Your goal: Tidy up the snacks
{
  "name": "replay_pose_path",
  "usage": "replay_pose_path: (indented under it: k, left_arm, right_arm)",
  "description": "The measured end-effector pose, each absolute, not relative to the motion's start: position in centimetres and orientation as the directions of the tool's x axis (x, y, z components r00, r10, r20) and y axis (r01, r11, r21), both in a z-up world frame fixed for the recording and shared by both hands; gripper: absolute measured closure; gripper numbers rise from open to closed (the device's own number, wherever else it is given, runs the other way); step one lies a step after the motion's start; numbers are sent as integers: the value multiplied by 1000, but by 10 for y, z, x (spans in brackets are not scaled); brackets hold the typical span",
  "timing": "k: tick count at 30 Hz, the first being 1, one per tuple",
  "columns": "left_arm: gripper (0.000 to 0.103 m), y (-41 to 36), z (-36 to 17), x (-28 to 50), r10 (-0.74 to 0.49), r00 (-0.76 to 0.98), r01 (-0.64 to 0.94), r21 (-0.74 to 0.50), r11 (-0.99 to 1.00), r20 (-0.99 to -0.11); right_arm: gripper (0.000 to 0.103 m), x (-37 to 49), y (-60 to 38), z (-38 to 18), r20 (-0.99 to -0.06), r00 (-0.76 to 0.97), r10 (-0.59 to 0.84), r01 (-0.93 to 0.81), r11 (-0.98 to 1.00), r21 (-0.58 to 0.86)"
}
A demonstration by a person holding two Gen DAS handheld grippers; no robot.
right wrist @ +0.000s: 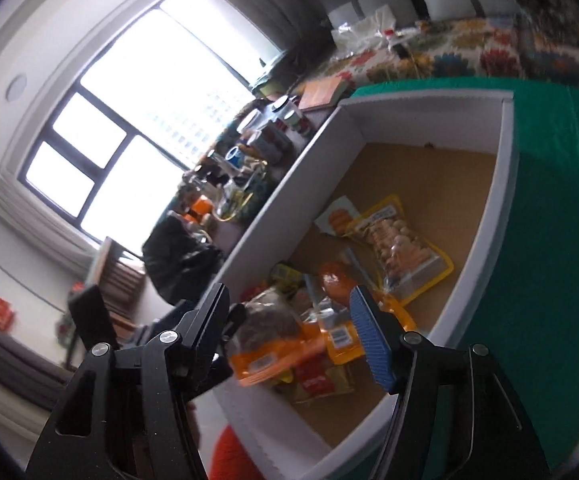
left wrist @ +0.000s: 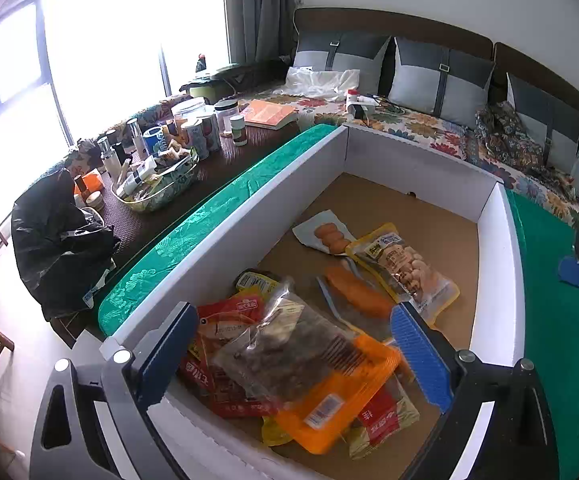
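Observation:
A white cardboard box (left wrist: 281,196) with a brown floor sits on a green cloth. It holds several snack packets: an orange-edged clear pack (left wrist: 309,376), red packs (left wrist: 225,336), a yellow-edged peanut bag (left wrist: 405,268), an orange sausage pack (left wrist: 357,292) and a white pouch (left wrist: 325,232). My left gripper (left wrist: 297,344) is open and empty above the near pile. My right gripper (right wrist: 289,328) is open over the box's near corner (right wrist: 257,412); the orange-edged pack (right wrist: 281,344) lies between its fingers, blurred, and I cannot tell if it touches them.
A dark table (left wrist: 217,168) to the left carries jars, bottles and a basket of items (left wrist: 157,180). A black plastic bag (left wrist: 57,240) sits at its near end. A floral-covered sofa with grey cushions (left wrist: 437,80) stands behind the box.

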State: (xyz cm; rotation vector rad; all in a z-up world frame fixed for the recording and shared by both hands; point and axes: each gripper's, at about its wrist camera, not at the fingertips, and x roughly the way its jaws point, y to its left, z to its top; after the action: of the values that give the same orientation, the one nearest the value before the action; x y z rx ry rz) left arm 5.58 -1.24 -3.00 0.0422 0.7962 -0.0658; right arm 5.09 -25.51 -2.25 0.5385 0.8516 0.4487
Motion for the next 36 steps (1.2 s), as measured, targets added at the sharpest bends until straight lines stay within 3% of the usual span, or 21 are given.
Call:
replay_pose_path:
  k: [6,11,17,22,30,36]
  left_arm:
    - [6,-13,-18,43,-59,711,79,-4,997,-700]
    - [6,-20,-4,30,-24,732,73,44,996,-681]
    - [1,-23,22,8,56,769,2,89,996,-637]
    - [1,-24,38,-14,26,798,45,102,994,-602]
    - [1,-6,38,-9,34,744,51,107,993,-667]
    - [0,10,31,0,26,699,49,84,995,-714]
  right_arm:
    - [34,28,-250,-7,-614,627,480,-164,851,499]
    - [24,11,-244,-4,-636,652,412,-161,895,415]
    - [20,-3,-233,-5,-696,687,206,-110,977,181]
    - [20,-17,-230,-12,-739,654,163,-66,985,159]
    - [20,-21,-217,-20,-806,580,117,-21,991,129]
    - [20,-22,-201,-8,-802,585,121,-51,992,112]
